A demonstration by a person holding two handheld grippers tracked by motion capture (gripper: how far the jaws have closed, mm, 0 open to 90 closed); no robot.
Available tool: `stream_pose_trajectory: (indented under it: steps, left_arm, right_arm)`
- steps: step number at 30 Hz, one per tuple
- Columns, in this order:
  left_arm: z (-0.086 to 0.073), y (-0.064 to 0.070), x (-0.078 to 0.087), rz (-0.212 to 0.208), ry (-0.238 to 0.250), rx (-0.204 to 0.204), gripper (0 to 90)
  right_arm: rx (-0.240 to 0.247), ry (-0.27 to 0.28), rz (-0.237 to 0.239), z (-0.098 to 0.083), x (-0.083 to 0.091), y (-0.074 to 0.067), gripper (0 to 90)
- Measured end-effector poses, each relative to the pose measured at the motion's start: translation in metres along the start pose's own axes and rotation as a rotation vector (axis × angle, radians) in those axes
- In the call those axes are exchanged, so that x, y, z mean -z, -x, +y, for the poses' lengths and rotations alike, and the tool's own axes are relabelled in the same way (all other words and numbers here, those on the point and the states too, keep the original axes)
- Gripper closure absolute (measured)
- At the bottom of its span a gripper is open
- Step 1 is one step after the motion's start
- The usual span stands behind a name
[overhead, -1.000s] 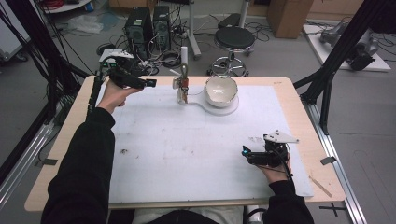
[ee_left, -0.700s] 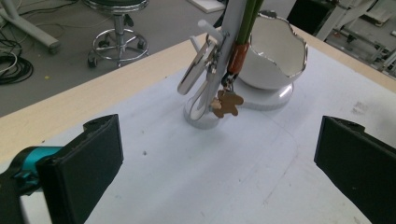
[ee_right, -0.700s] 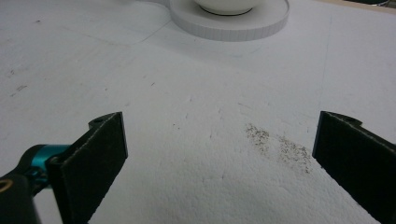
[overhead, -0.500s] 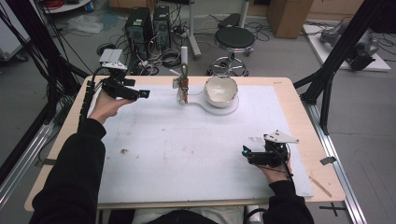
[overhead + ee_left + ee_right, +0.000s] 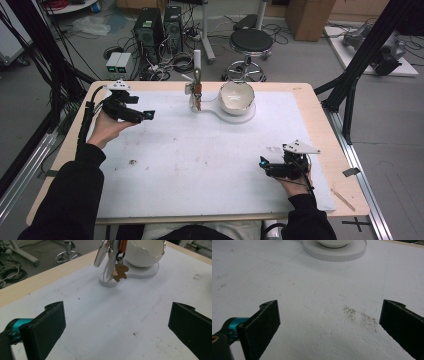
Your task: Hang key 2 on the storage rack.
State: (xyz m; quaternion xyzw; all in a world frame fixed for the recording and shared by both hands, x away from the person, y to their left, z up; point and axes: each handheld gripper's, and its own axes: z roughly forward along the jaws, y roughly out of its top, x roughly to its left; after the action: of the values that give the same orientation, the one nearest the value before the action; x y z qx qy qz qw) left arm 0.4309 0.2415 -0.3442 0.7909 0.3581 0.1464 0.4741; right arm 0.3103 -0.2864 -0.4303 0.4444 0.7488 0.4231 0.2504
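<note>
Keys [image 5: 113, 262] hang from the stand [image 5: 197, 82]; we hold both grippers, left [image 5: 145, 115] and right [image 5: 265, 164], wide and empty. Risk: a clumsy approach tips it.

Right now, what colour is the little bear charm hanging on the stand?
The bear charm is tan brown, clearest in the left gripper view.
</note>
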Motion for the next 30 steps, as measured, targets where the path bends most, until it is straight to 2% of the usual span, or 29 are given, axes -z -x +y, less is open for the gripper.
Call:
stream_pose_trajectory:
  steps: [10, 17, 24, 30]
  left_arm:
    - [-0.033, 0.007, 0.017, 0.037, 0.007, 0.024, 1.7]
    - [-0.044, 0.009, 0.030, 0.055, 0.013, 0.031, 1.7]
    - [-0.057, 0.014, 0.035, 0.068, -0.019, 0.027, 1.7]
    - [-0.069, 0.020, 0.046, 0.086, -0.012, 0.027, 1.7]
  right_arm:
    - [0.005, -0.001, -0.005, 0.000, 0.000, 0.000, 2.3]
    - [0.008, 0.001, -0.004, 0.000, 0.000, -0.001, 2.3]
    - [0.006, 0.002, -0.009, 0.000, 0.000, -0.001, 2.3]
    - [0.005, 0.004, -0.009, 0.000, 0.001, -0.001, 2.3]
